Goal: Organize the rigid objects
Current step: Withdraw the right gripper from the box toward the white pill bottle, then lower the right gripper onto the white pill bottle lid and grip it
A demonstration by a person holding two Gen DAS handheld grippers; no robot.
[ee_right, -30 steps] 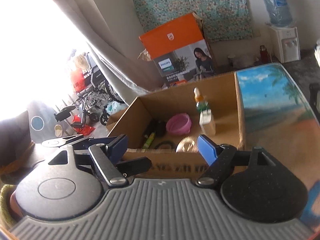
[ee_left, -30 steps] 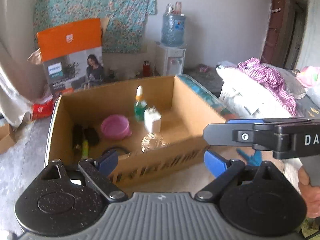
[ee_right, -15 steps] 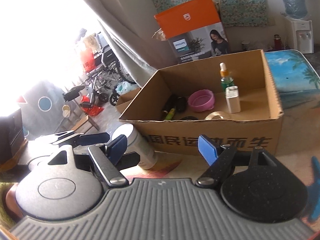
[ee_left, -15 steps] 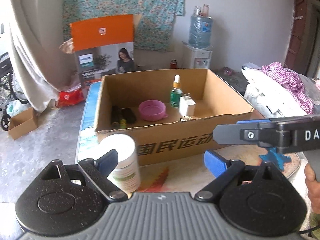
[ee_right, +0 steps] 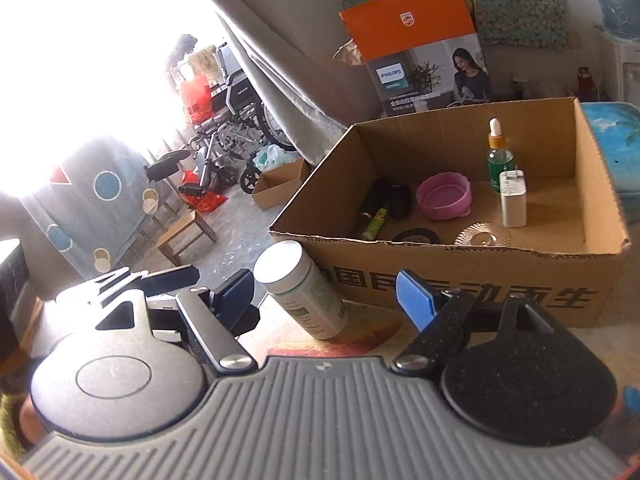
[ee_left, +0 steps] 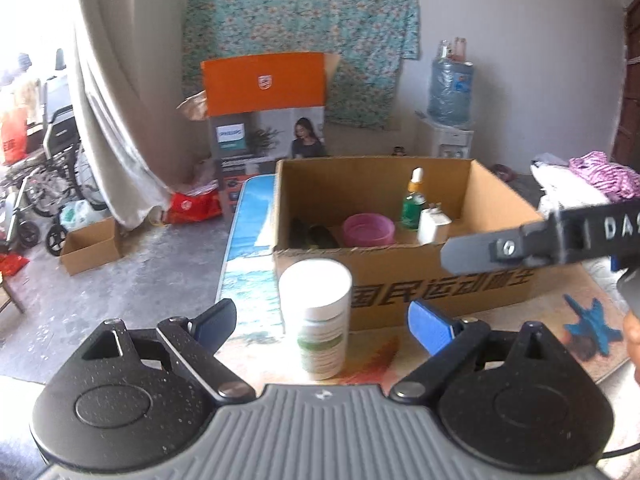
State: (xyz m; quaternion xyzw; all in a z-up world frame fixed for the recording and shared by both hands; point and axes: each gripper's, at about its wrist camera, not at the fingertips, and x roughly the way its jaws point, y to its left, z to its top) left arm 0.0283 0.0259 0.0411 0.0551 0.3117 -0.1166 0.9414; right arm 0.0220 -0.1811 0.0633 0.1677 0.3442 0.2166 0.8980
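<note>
Most of the sorting looks done: the cardboard box (ee_right: 452,276) on the table (ee_left: 248,240) already holds a pink bowl (ee_right: 443,196), a green dropper bottle (ee_right: 499,156), a white charger (ee_right: 513,200), some dark items with a small green tube (ee_right: 374,224), a black ring and a clear ribbed dish (ee_right: 482,235). What seems left is the white-capped bottle (ee_left: 318,316), standing upright on the table just in front of the box's near left corner, outside it. I also see a blue toy plane (ee_left: 592,330) on the table to the right, so that may be waiting too.

The left gripper (ee_left: 322,322) has its blue pads spread wide with the bottle between and beyond them, not pressed. The right gripper (ee_right: 324,294) is likewise wide open and empty, its jaws framing the same bottle from another angle; its black body crosses the left view in front of the box.

The box's tall front wall stands between bottle and inside, so the bottle would need lifting over it. Behind, an orange carton (ee_left: 266,112), a water dispenser (ee_left: 450,120) and a curtain stay clear of the work
</note>
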